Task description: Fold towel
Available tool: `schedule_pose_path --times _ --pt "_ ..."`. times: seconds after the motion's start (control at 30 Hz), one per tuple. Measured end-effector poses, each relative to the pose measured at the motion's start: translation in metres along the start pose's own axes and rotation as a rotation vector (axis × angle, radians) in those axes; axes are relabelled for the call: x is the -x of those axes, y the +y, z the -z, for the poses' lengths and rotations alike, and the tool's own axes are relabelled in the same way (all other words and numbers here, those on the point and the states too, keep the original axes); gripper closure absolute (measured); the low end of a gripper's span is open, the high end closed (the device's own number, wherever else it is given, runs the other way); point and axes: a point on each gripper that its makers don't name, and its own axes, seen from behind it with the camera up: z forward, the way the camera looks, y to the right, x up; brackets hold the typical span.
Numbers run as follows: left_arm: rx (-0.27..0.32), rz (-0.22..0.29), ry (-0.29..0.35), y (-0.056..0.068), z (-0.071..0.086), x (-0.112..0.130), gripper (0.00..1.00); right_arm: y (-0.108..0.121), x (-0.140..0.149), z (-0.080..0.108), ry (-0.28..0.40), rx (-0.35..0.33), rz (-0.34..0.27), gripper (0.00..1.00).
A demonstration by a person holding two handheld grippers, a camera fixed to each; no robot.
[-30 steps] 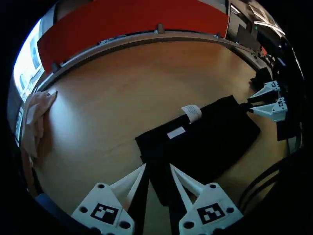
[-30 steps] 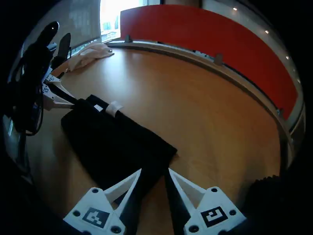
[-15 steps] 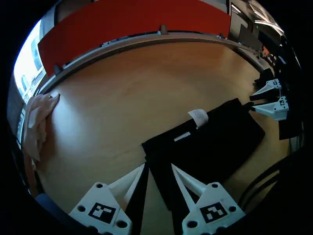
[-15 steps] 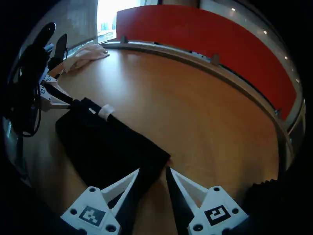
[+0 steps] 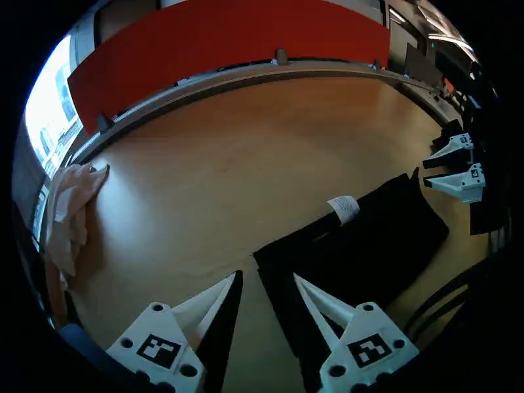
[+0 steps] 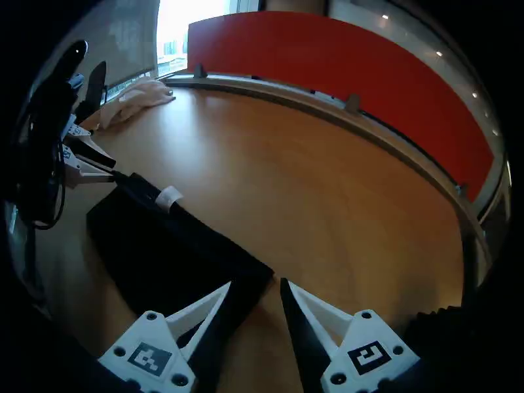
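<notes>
A black towel lies folded flat on the wooden table, with a white label on its far edge. My left gripper stands open at one corner; its left finger is off the cloth and wood shows between the fingers. My right gripper is open at the opposite corner of the towel, the corner lying just inside its fingertips. In the left gripper view the right gripper sits just off the towel's far corner. In the right gripper view the left gripper meets the towel's far end.
A crumpled pink cloth lies at the table's edge, seen also as the pink cloth in the right gripper view. A red panel runs behind the table's curved far rim. Bare wood stretches beyond the towel.
Both grippers have drawn back a little and their fingers have spread. The left one has let go of the towel's corner. The towel has settled flatter on the table.
</notes>
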Motion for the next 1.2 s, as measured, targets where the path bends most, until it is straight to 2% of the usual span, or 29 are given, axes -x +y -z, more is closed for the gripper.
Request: schedule_pose_path --times 0.13,0.17,0.27,0.7,1.2 --pt "0.002 0.009 0.0 -0.001 0.002 0.001 0.19 0.0 0.0 0.002 0.003 0.002 0.005 0.17" --pt "0.005 0.012 0.0 -0.001 0.003 0.001 0.16 -0.001 0.0 0.003 0.004 0.002 0.006 0.1" --pt "0.008 0.02 0.002 -0.001 0.004 0.002 0.06 -0.003 0.0 0.005 0.006 -0.001 0.006 0.08" --pt "0.014 0.022 0.013 0.001 0.019 0.008 0.06 -0.012 0.003 0.018 0.02 -0.005 -0.003 0.08" --pt "0.011 0.058 0.007 0.01 0.047 0.043 0.06 -0.029 0.022 0.044 0.024 -0.008 0.003 0.08"
